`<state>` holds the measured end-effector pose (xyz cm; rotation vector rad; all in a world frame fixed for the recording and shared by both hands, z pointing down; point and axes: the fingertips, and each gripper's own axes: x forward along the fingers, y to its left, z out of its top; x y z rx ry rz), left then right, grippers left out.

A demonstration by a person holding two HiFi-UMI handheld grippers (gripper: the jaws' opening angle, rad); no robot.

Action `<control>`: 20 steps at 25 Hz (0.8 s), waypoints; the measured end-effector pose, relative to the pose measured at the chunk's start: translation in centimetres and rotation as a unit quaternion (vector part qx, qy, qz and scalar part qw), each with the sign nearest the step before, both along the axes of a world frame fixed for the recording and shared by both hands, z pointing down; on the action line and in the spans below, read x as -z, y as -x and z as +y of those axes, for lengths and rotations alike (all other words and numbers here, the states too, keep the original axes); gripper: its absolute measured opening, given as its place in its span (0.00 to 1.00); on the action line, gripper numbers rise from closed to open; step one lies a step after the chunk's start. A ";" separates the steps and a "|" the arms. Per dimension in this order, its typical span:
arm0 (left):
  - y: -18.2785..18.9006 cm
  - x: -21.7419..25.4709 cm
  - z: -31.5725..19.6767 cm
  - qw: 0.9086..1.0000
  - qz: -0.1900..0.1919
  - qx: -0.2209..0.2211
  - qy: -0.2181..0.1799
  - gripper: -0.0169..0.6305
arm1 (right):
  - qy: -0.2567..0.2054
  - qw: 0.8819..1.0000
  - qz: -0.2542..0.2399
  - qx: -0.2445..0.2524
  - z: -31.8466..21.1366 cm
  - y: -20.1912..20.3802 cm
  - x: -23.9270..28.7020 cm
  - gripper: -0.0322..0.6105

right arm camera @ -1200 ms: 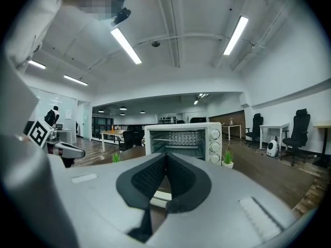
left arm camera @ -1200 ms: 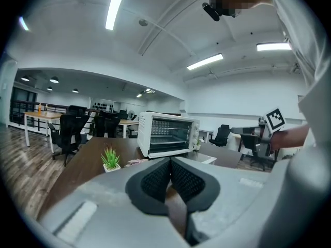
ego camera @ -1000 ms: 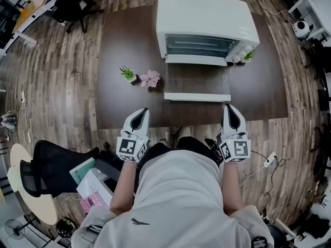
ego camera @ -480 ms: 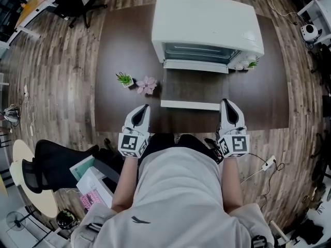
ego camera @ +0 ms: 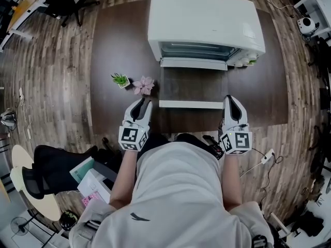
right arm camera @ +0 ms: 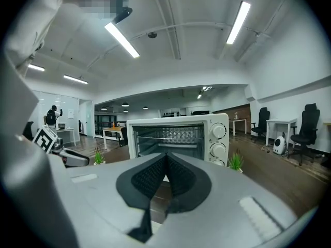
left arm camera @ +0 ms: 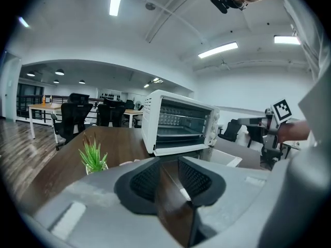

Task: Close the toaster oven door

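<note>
The white toaster oven (ego camera: 207, 19) stands at the back of the dark table, with its door (ego camera: 192, 87) folded down flat toward me. The door's white front edge (ego camera: 191, 105) lies between my two grippers. My left gripper (ego camera: 142, 103) hovers at the table's front edge, just left of the door; its jaws are opening, a narrow gap (left arm camera: 169, 177) with nothing between them. My right gripper (ego camera: 230, 99) is just right of the door's front corner, jaws shut and empty (right arm camera: 166, 161). The oven's open cavity (right arm camera: 165, 138) faces both gripper views.
A small green potted plant (ego camera: 120, 79) and a pink flower (ego camera: 144, 85) sit on the table left of the door. Another small plant (right arm camera: 236, 160) stands by the oven's knob side. Office chairs and desks surround the table (ego camera: 111, 45).
Both grippers have moved forward to the table's front edge, closer to the open door's front corners. The oven and door have not moved.
</note>
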<state>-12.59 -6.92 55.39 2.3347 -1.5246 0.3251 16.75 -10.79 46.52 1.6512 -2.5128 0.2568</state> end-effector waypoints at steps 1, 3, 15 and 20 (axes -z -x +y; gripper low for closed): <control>-0.1 -0.5 -0.1 1.000 0.000 0.000 0.006 0.21 | 0.001 1.000 0.000 -0.002 -0.1 -0.1 -0.1 0.05; -0.4 -1.8 -0.2 1.000 0.001 -0.002 0.026 0.30 | 0.002 1.000 0.000 -0.004 -0.2 -0.3 -0.2 0.05; -4.7 -8.7 0.9 0.987 -0.007 -0.058 0.153 0.53 | 0.016 1.000 0.000 -0.021 -0.6 -1.9 -0.6 0.05; -5.4 -9.4 1.3 0.981 0.037 -0.061 0.178 0.46 | 0.021 0.999 -0.002 -0.029 -0.3 -2.3 -1.0 0.05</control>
